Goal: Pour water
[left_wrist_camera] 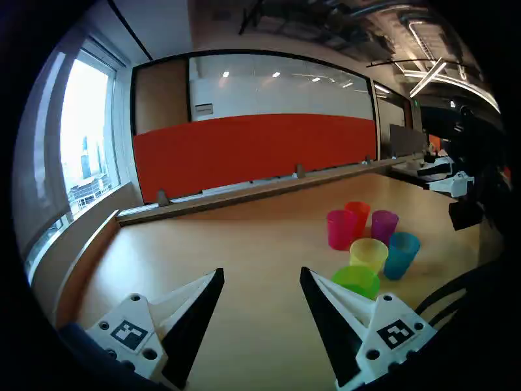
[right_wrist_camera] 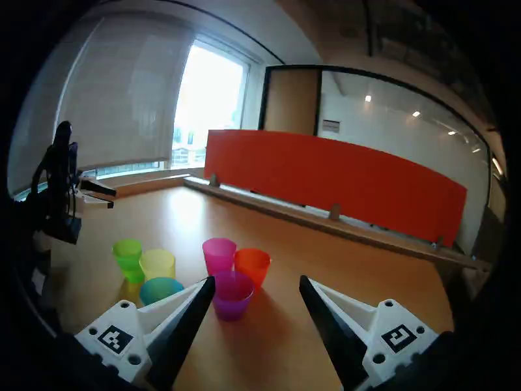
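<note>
Here the left tool hangs above the wooden tabletop, its two fingers spread wide apart with nothing between them. Six plastic cups stand upright in a tight cluster on the tabletop, ahead and to the right in the left gripper view. The pink cup, orange cup and purple cup form the far row. The yellow cup and blue cup stand nearer. The green cup is nearest, partly hidden behind the tool's right finger.

The right tool is likewise held open and empty above the tabletop. In the right gripper view the purple cup stands just ahead of its left fingertip, and the blue cup is partly hidden behind that finger. Whether any cup holds water cannot be told. A red partition runs along the far edge of the tabletop, with a bright window beside it.
</note>
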The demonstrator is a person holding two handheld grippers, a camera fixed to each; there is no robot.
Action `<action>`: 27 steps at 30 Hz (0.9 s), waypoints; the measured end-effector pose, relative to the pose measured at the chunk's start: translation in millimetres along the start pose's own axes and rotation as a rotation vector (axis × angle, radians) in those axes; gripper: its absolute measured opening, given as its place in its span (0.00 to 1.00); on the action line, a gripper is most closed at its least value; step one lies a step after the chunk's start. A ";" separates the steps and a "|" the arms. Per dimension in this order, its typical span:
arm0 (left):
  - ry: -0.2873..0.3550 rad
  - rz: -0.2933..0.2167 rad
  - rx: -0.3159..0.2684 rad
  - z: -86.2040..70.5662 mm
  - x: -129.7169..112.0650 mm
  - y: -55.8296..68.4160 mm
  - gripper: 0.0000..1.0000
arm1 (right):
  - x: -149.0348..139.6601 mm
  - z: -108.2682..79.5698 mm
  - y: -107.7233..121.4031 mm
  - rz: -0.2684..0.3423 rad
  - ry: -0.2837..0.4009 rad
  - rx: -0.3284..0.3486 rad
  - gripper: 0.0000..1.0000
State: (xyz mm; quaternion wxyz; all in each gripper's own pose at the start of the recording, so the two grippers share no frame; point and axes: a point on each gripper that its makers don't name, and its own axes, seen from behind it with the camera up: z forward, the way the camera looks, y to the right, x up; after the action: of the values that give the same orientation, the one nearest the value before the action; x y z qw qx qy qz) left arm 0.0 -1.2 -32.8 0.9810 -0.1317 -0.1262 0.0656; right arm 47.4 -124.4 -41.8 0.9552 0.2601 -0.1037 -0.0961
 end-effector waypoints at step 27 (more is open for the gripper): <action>0.328 -0.151 0.146 0.1 52.6 7.8 0.86 | 45.6 -34.4 98.9 0.132 0.330 -0.440 1.00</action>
State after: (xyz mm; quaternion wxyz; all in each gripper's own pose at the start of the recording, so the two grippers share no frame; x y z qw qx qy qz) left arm 49.8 14.8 -22.7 0.9975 -0.0592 0.0309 -0.0213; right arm 112.6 -35.2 -13.0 0.9968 0.0512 0.0602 -0.0104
